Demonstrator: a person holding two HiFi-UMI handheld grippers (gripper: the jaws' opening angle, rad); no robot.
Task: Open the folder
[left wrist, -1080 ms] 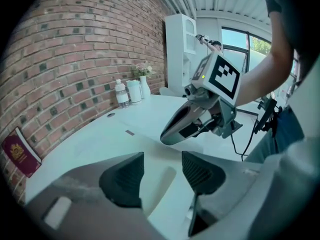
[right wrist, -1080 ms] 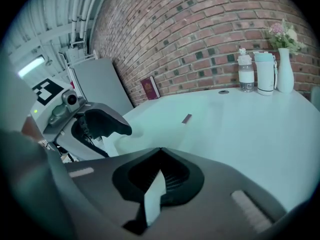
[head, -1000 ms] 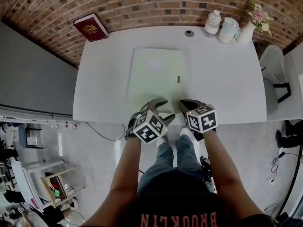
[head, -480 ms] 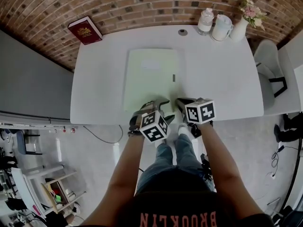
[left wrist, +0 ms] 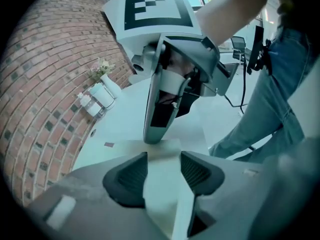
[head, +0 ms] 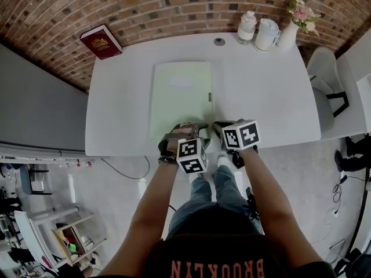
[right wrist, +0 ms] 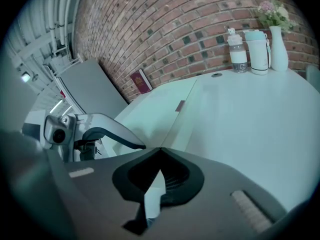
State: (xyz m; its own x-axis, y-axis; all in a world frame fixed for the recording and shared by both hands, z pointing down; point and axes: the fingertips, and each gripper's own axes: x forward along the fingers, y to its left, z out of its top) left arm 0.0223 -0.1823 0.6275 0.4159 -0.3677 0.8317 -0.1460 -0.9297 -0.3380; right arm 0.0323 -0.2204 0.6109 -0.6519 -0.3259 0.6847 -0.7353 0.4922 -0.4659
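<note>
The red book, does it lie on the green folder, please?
No, the red book lies at the table's corner, apart from the folder.

My left gripper (head: pixel 194 125) points steeply down, its jaws apart and just closing astride a corner of the folder (head: pixel 181 91); my right gripper (head: pixel 218 126) pinches its edge.

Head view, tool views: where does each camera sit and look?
Head view: on the person's head, looking down at table, folder, both arms, jeans.
Left gripper view: on the left tool, jaws just closing, apart around the folder; faces the right tool, jeans.
Right gripper view: on the right tool, shut on the folder; faces brick wall, left tool.
All share the folder.
</note>
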